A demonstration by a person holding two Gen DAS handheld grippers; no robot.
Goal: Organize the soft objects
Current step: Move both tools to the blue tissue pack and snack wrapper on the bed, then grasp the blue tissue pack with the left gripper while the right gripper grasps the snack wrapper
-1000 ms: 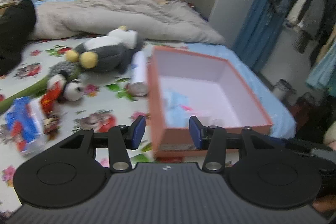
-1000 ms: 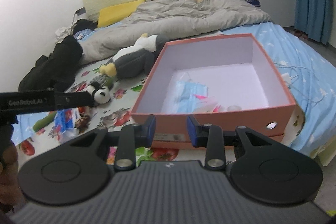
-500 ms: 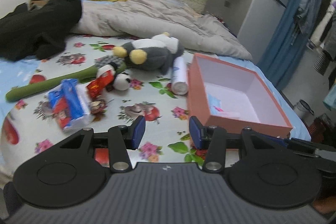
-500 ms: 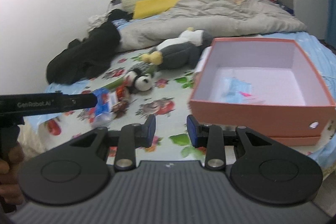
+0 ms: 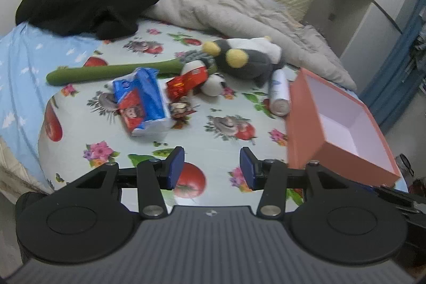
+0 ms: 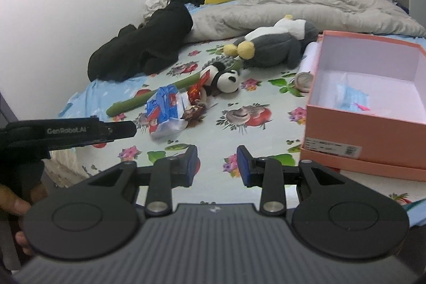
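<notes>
Two grippers, both yours, both empty: left gripper [image 5: 211, 168] jaws parted, right gripper [image 6: 217, 166] narrower gap. Penguin plush [image 5: 246, 59], panda plush [image 6: 226, 79], tissue pack [image 5: 141, 101] on floral bedsheet [image 5: 213, 129]. Pink box [image 6: 364, 121] at your right, beside spray can [image 5: 279, 92].

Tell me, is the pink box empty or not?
Not empty. The open box holds a blue face mask and some pink bits on its floor; no soft toys are inside.

Plush penguin [image 5: 247, 59]; matt cardboard box [image 5: 306, 129]; glossy tissue pack [image 5: 141, 101].
</notes>
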